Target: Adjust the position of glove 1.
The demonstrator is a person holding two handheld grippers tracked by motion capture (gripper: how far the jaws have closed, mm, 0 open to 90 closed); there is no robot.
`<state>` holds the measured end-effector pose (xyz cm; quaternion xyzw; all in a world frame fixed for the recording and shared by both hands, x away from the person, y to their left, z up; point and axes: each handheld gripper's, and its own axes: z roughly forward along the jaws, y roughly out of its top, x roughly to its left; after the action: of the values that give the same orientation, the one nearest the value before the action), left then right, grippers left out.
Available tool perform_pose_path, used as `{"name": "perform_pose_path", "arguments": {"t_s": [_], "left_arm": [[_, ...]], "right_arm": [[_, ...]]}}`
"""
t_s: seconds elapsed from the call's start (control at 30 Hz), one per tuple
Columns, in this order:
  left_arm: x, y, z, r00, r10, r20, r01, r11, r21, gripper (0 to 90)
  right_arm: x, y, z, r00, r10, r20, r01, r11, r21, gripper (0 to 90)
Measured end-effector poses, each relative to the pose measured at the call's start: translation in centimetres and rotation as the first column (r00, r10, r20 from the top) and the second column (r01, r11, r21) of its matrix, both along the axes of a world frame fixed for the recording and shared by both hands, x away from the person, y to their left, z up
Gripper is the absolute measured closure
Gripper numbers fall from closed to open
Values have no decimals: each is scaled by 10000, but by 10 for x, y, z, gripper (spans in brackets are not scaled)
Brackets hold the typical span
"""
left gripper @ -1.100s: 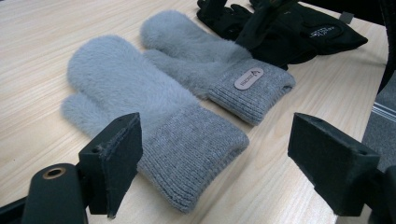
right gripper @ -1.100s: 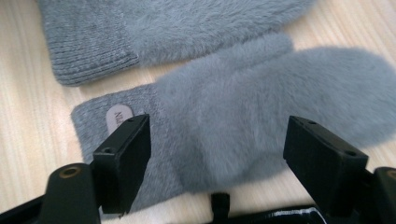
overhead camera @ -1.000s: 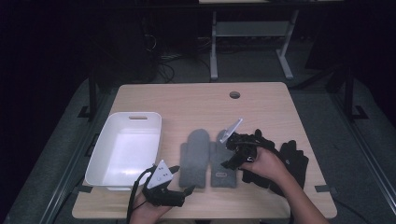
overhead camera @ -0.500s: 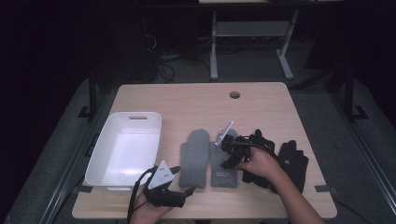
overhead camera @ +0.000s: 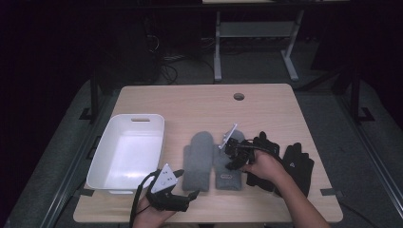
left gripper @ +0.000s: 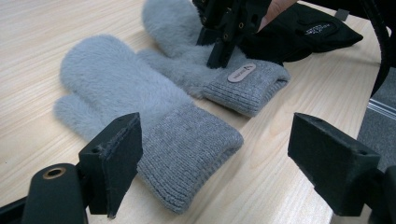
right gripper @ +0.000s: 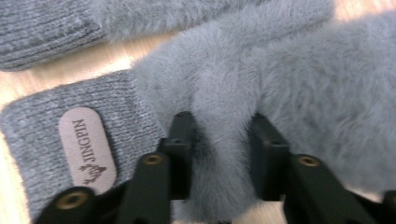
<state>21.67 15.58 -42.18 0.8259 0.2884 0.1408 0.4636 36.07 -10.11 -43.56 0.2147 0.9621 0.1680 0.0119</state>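
Two fluffy grey mittens lie side by side at the table's front middle. My right gripper (overhead camera: 234, 159) points down onto the right mitten (overhead camera: 227, 178), the one with the brown label (right gripper: 86, 147). Its jaws have just been closing, and they pinch a ridge of the mitten's fur (right gripper: 303, 93) between the pads; my right gripper (right gripper: 222, 140) is shut on it. My left gripper (overhead camera: 187, 184) rests at the front edge, open, its jaws wide apart in front of the left mitten's cuff (left gripper: 187, 149). The left gripper view also catches the right gripper (left gripper: 219, 51) on the far mitten (left gripper: 243, 79).
A white bin (overhead camera: 138, 117) stands at the left. A pair of black gloves (overhead camera: 297, 164) lies right of the mittens, partly under the person's right hand. A cable hole (overhead camera: 239, 96) sits near the table's far edge, with bare wood around it.
The right gripper has slid left off the black gloves onto the right grey mitten and pinched its fur. The left gripper has stayed put.
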Motion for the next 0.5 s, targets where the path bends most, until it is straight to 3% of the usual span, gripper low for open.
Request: {"name": "perform_pose_path", "arguments": {"t_s": [0.1,0.27,0.5], "left_arm": [[0,0,0,10000,26,-27,-26,10000,-25,175],[0,1,0,10000,43,-52,-43,10000,-12,175],[0,2,2,10000,61,38,-61,10000,-35,175]], "right_arm": [[-1,-1,2,10000,-59,-7,59,10000,19,779],[-3,-1,6,9996,-283,49,283,9996,-19,817],[-10,-6,20,9988,-457,198,449,9982,391,827]]}}
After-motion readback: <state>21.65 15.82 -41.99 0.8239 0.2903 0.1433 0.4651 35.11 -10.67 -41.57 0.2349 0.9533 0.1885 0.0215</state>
